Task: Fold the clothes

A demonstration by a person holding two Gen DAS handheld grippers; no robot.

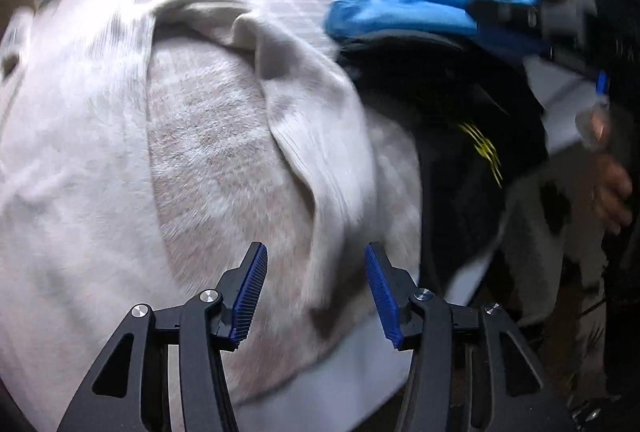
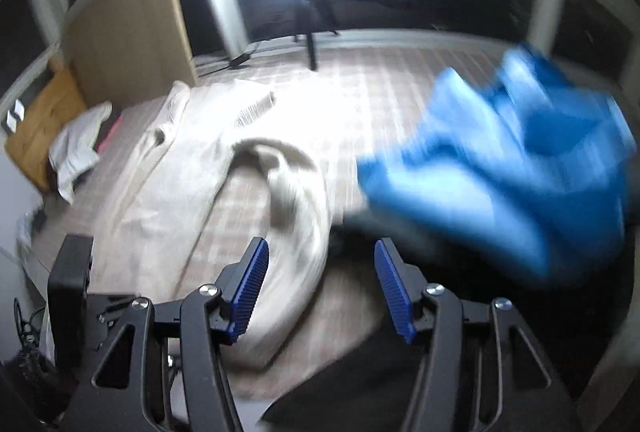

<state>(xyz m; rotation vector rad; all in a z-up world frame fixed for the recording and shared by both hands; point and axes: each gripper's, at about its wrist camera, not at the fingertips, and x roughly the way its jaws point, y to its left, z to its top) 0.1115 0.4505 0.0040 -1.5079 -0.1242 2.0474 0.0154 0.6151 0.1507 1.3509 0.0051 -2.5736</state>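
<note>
Cream garment (image 1: 100,159) spread rumpled on bed, blue garment (image 2: 520,167) bunched, black garment (image 1: 452,135) beside

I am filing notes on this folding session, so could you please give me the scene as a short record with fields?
surface: checked bedcover
main garment: beige garment, spread out and rumpled, one fold raised along its middle
other clothes: blue garment, crumpled to the right; black garment below it
far left: white cloth by a wooden headboard
left claw: open, nothing between its pads, above the beige garment
right claw: open, empty
image quality: motion blur in both views
</note>
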